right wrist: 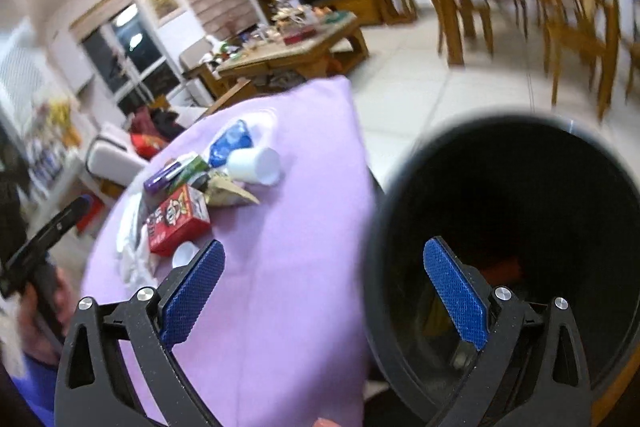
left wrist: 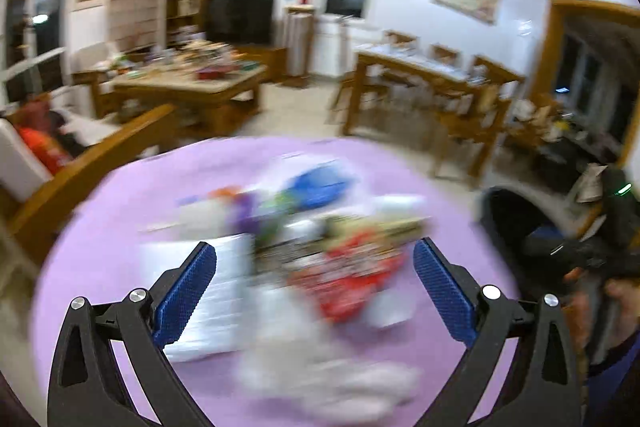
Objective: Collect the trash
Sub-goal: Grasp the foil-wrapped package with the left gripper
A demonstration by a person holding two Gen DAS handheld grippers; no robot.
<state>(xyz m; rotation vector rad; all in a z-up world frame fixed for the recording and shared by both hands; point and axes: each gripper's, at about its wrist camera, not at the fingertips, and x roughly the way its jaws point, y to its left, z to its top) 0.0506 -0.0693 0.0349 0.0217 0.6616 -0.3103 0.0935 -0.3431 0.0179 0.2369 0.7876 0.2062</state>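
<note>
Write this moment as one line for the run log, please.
left gripper: open, empty, over trash pile | right gripper: open, empty, at black bin rim | red box: on purple cloth

One purple cloth [right wrist: 280,267]. One black bin [right wrist: 520,227]. One red box [right wrist: 178,223], one white cup [right wrist: 256,165], one blue wrapper [right wrist: 230,143], one purple tube [right wrist: 162,177], one green packet [right wrist: 192,169], one tan wrapper [right wrist: 228,191], one small white lid [right wrist: 185,254], one crumpled white tissue [right wrist: 130,247]. Two grippers: left [left wrist: 314,291], right [right wrist: 324,291].

You can't read any text here: the print on the red cardboard box [right wrist: 179,221] lying on the lilac tablecloth [right wrist: 288,267] is too blurred.
</note>
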